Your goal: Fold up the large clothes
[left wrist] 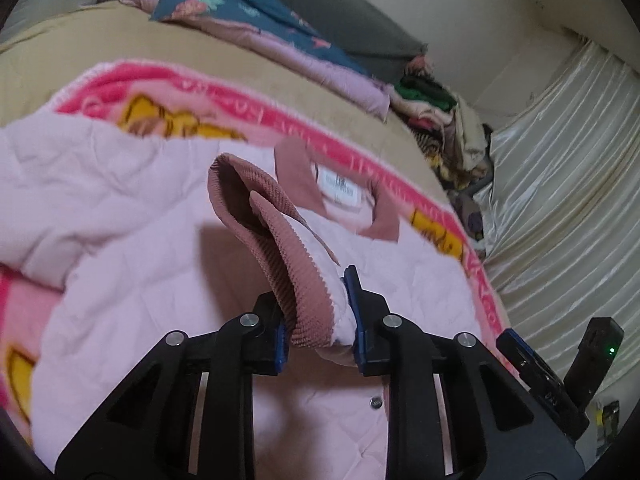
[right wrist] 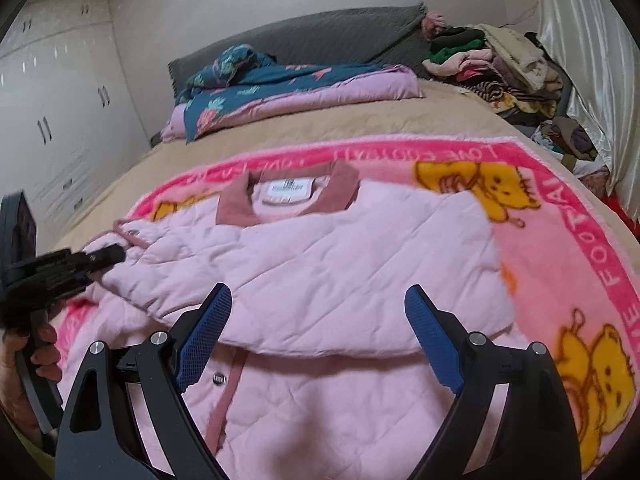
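Right wrist view: pink quilted jacket (right wrist: 320,264) lies on the blanket (right wrist: 560,240), one sleeve (right wrist: 360,320) folded across. Left gripper (left wrist: 320,316) pinches the other sleeve's ribbed cuff (left wrist: 280,256); right gripper (right wrist: 320,332) gapes empty. Most folding remains.

Pale pink quilted jacket (right wrist: 320,272) with dusty-rose collar, spread flat on a pink blanket; one ribbed cuff (left wrist: 280,256) raised off it.

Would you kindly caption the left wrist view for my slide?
Left claw shut on the ribbed cuff of a pink quilted jacket spread over a pink cartoon blanket.
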### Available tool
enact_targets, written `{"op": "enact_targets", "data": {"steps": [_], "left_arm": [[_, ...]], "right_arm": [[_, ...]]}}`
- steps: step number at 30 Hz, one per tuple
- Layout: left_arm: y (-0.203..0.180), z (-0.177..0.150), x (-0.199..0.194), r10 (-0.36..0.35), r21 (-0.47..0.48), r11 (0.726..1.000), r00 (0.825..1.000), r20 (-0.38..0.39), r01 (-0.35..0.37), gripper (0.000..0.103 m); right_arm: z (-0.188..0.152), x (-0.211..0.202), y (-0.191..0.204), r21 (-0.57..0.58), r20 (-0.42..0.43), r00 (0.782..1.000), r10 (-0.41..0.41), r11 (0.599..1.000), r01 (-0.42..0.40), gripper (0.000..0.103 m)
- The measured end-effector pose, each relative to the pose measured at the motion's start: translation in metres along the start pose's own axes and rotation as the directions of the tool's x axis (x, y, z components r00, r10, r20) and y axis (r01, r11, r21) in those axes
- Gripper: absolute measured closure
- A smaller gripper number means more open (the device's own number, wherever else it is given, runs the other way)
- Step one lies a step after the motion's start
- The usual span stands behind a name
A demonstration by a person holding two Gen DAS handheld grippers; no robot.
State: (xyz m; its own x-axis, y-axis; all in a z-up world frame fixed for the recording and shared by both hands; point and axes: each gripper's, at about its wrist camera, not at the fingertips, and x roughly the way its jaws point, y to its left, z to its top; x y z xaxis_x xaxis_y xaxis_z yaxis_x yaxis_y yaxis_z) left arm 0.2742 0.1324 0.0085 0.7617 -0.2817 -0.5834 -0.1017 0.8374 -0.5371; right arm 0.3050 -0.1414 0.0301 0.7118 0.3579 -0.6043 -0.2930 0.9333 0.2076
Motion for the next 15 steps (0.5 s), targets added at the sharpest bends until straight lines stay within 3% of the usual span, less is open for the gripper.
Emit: {"op": "enact_targets", "data": {"steps": [5,15], "left_arm": [[0.009,0.010,0.002,0.013,0.020,1.000,1.000,0.029,-0.013,0.087],[0.041,0.002,0.036,0.121,0.020,0.993,0.991,-0.050,-0.120,0.086]], "right_arm": [[0.011,0.005,-0.002,-0.016,0.004,0.998,-0.061,0.998,0.061,0.015],[0.013,0.035,-0.019,0.010,-0.052,0.989,-0.141,0.990,0.142,0.015]]}}
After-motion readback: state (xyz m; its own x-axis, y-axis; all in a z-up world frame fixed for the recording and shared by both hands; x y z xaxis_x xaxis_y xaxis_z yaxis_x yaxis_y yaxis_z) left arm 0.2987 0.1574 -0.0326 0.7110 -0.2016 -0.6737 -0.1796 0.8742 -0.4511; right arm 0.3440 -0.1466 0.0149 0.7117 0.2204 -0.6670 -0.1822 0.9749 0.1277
